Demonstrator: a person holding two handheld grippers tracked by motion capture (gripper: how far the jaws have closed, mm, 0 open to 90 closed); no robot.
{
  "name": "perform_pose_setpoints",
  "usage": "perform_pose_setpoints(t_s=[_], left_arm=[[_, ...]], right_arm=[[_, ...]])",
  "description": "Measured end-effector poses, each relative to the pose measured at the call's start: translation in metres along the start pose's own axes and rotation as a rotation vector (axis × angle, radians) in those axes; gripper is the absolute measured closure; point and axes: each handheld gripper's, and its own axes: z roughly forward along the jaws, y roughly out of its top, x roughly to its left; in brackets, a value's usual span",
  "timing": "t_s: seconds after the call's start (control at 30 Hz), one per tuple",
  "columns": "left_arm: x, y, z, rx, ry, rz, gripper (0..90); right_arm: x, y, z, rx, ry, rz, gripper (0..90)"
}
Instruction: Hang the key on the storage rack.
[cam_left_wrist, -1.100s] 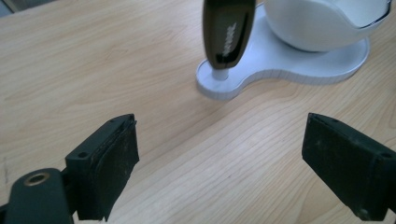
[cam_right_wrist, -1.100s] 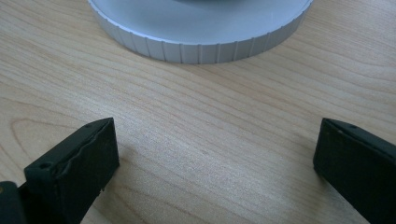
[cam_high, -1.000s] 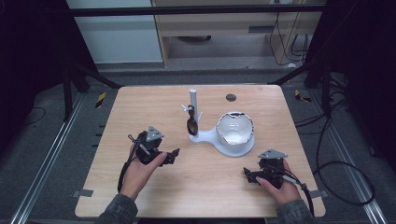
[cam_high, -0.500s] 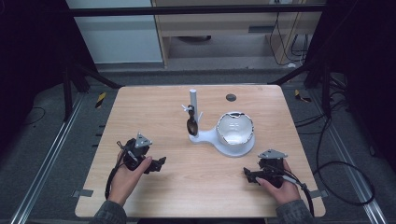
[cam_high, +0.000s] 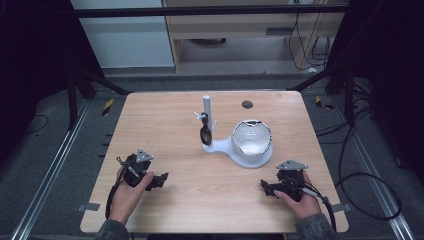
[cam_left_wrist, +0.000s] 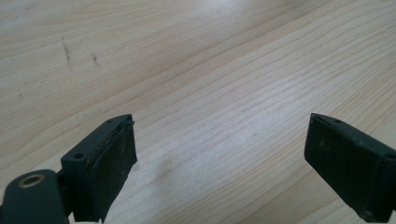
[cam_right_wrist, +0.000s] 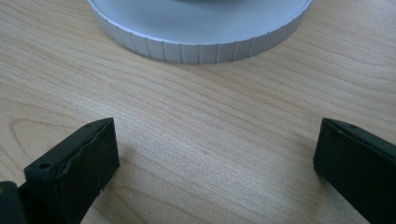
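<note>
Wood table (cam_high: 175, 120), items: white stand (cam_high: 235, 150) at centre w/ round base, upright post (cam_high: 207, 112) and dark spoon (cam_high: 205, 134) hung on it; bowl (cam_high: 251, 139) seated on base. Left tongs (cam_high: 159, 180) near front-left edge, jaws wide, nothing held. Right tongs (cam_high: 265, 187) front-right, wide, empty, aimed at base rim (cam_right_wrist: 196, 44). Next reach, as judged: approach spoon low and square, close on handle, avoid nudging post.

High view: table (cam_high: 165, 125) evenly lit from above, surroundings dim to black at left and right; soft, slightly grainy. Bowl (cam_high: 251, 138) rim shows glare. Gripper views: bright, diffuse light on wood; faint shadows under jaws; near jaw edges soft; far wood slightly blurred.
</note>
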Motion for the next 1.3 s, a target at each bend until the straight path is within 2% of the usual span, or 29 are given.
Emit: perform_pose_setpoints(t_s=[0.23,0.7,1.0,1.1,1.3], left_arm=[[0.011,-0.011,0.002,0.001,0.015,-0.045,8.7],[0.025,-0.026,0.01,0.016,0.021,-0.078,8.0],[0.028,-0.031,0.015,0.017,0.033,-0.087,7.9],[0.029,-0.034,0.018,0.028,0.037,-0.083,7.8],[0.027,-0.036,0.02,0.017,0.043,-0.069,5.9]], right_arm=[[0.001,0.0,0.0,-0.001,-0.002,0.003,0.4],[0.001,0.0,0.0,-0.002,-0.005,0.0,0.4],[0.001,0.0,0.0,-0.001,-0.005,0.0,0.4],[0.001,0.0,0.0,-0.002,-0.005,0.0,0.5],[0.001,0.0,0.0,-0.001,-0.005,0.001,0.4]])
